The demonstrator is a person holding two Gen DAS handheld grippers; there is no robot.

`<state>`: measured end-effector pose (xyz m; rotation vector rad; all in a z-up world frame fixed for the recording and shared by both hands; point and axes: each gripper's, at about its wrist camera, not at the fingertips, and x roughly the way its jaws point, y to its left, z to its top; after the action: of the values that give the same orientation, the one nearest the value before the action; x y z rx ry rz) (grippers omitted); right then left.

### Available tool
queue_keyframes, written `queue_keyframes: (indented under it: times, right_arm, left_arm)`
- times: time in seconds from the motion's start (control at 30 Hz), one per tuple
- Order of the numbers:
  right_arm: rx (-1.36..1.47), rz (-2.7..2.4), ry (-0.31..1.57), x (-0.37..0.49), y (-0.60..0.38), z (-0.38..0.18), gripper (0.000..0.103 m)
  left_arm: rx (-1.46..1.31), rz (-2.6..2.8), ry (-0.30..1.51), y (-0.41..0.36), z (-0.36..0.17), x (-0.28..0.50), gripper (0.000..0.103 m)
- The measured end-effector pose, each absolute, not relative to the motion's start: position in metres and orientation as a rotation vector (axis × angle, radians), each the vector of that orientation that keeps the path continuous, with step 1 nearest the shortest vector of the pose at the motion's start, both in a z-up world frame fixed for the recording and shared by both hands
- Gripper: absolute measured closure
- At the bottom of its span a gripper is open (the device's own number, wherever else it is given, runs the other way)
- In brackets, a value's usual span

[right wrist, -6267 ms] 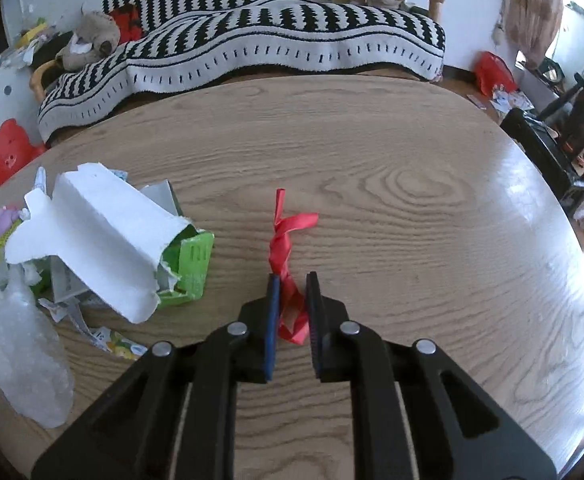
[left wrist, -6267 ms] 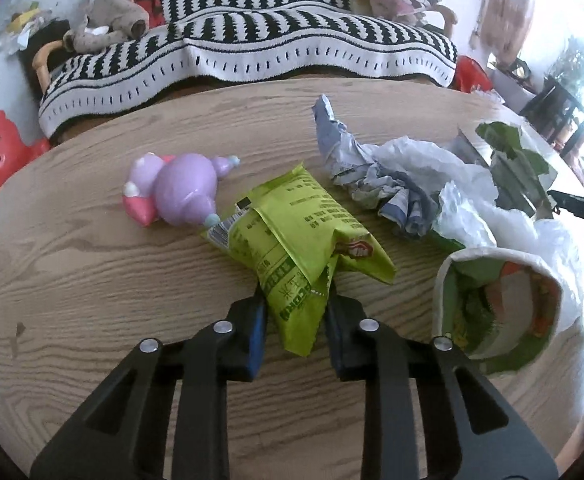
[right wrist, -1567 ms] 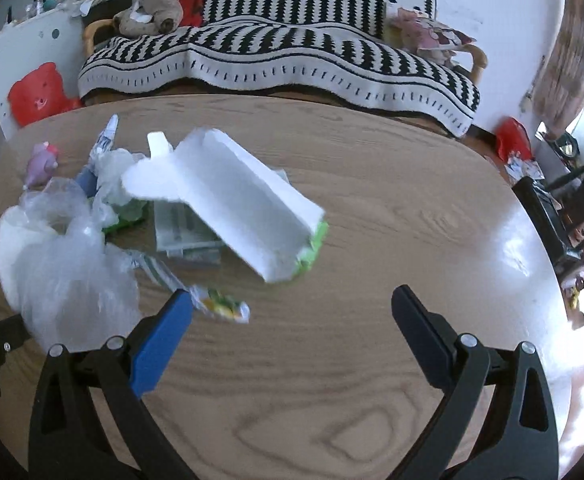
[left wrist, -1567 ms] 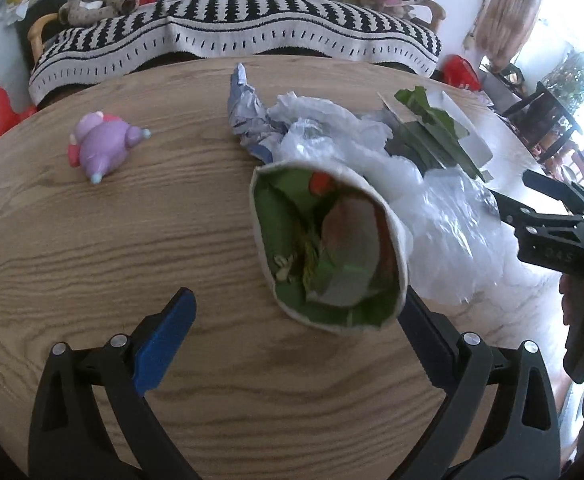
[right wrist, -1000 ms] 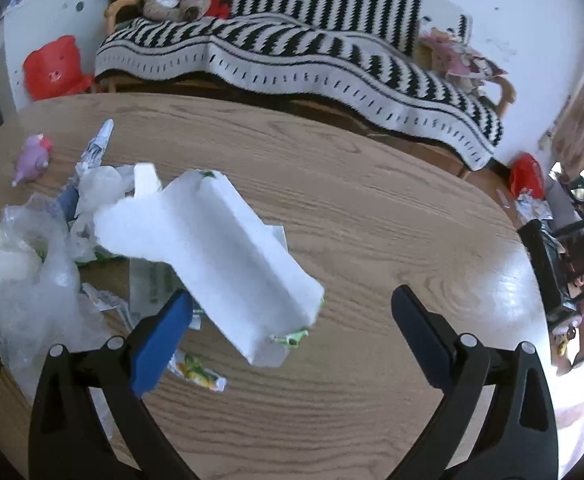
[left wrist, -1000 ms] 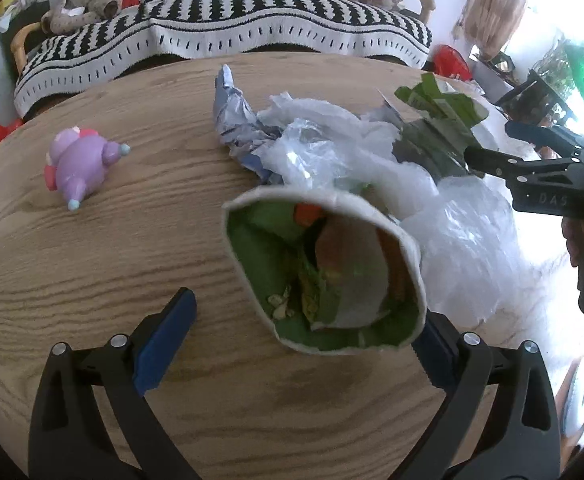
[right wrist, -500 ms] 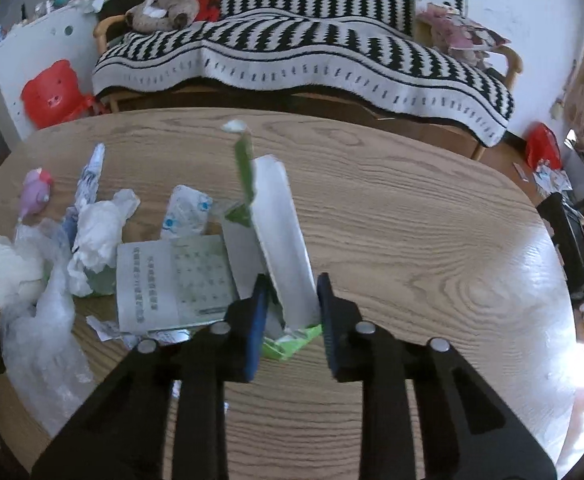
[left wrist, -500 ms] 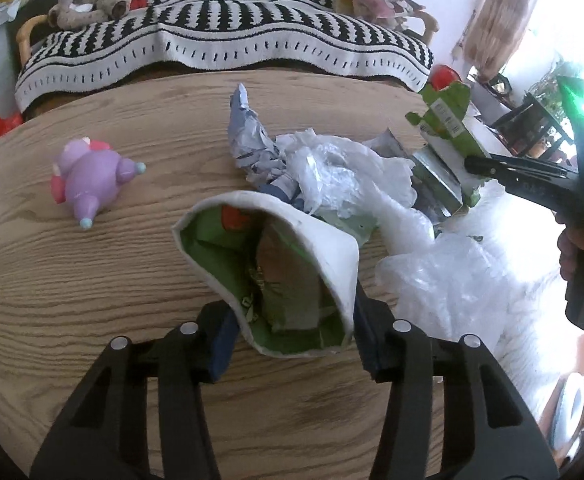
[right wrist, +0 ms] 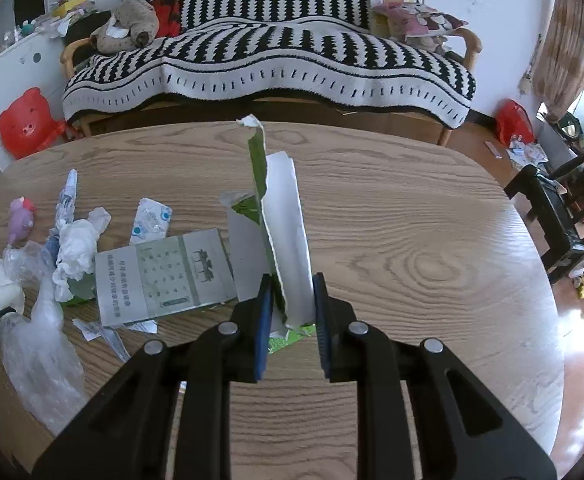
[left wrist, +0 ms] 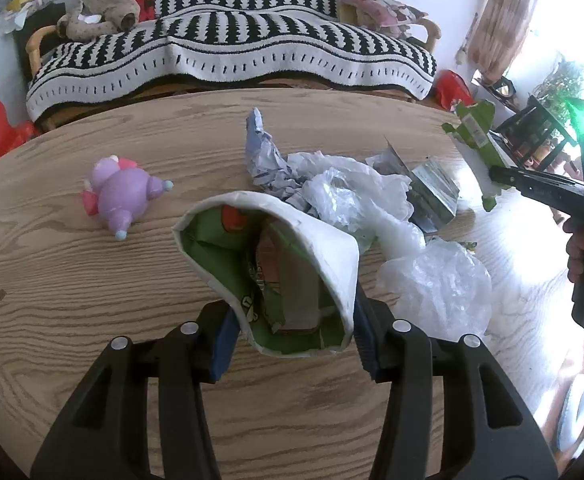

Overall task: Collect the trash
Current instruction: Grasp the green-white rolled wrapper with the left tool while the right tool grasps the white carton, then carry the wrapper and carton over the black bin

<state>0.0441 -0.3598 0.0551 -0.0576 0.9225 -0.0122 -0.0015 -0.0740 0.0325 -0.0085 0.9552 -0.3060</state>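
My left gripper (left wrist: 292,332) is shut on a white paper tub (left wrist: 315,240) that lies open toward the camera, stuffed with green wrappers and other trash. My right gripper (right wrist: 290,312) is shut on a torn white and green carton (right wrist: 286,224) and holds it upright above the table; it also shows in the left wrist view (left wrist: 476,136). Loose trash lies on the wooden table (left wrist: 52,280): crumpled clear plastic (left wrist: 435,280), crumpled blue-grey paper (left wrist: 264,160), a printed leaflet (right wrist: 164,276), a white tissue (right wrist: 76,248) and a small sachet (right wrist: 150,220).
A purple toy pig (left wrist: 122,192) lies on the table's left. A striped sofa (left wrist: 228,48) stands behind the table, with a red pig stool (right wrist: 26,120) to its left. A black chair (right wrist: 559,200) stands off the right edge.
Both grippers were wide open a second ago. The left has closed on the paper tub; the right has closed on the torn carton and turned it upright.
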Motion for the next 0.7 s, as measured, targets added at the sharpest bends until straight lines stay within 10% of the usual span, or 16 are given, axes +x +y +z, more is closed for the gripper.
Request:
queue_keyframes:
  times: [0.7]
  right_arm:
    - [-0.052, -0.069, 0.891, 0.024, -0.368, 0.078, 0.083]
  left_arm:
    - [0.001, -0.274, 0.924, -0.06, 0.052, -0.008, 0.054]
